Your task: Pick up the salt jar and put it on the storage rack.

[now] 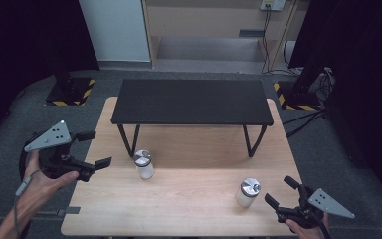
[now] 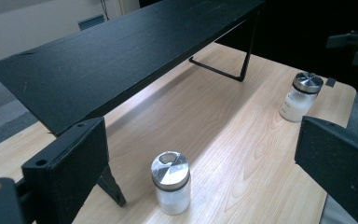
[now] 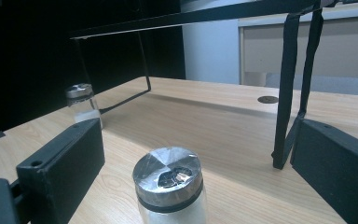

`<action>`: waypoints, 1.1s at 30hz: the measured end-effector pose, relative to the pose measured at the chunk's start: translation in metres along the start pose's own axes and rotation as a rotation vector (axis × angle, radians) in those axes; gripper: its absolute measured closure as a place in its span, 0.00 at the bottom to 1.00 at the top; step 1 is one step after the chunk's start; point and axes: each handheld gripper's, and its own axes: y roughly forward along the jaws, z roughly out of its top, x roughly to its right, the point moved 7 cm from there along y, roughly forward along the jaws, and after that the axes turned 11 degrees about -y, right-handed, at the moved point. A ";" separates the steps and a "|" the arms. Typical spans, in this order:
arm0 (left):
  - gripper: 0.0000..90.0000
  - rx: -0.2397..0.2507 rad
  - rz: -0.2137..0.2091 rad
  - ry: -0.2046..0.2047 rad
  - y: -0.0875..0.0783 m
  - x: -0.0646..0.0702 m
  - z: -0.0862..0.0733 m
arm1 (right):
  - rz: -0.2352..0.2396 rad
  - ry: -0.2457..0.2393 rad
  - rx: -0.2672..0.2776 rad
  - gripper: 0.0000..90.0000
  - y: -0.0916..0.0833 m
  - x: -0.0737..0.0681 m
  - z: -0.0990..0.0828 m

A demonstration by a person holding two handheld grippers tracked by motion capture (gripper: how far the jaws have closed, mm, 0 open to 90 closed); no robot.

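Left gripper (image 1: pixel 92 148): jaws wide apart, empty, at the table's (image 1: pixel 189 199) left edge.
Right gripper (image 1: pixel 281 190): jaws spread, empty, at the near right corner.
Left jar (image 1: pixel 143 164): upright by the shelf's (image 1: pixel 191 102) left leg.
Right jar (image 1: pixel 247 192): upright, just beside the right gripper, seemingly untouched.

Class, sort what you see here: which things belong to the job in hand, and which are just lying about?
In the job:
left shaker
right shaker
left hand-held gripper, open
right hand-held gripper, open

Just there:
black shelf
wooden table
cables on the floor
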 end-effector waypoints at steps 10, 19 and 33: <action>0.01 -0.028 0.022 0.013 -0.012 0.002 0.008 | 0.005 0.001 0.001 0.03 0.000 0.001 0.000; 0.01 -0.068 0.025 0.025 -0.013 0.000 0.010 | 0.004 0.007 -0.001 0.03 0.001 0.001 -0.001; 0.01 -0.091 -0.045 0.033 0.003 -0.017 -0.006 | 0.000 0.002 0.004 0.03 0.000 0.000 0.000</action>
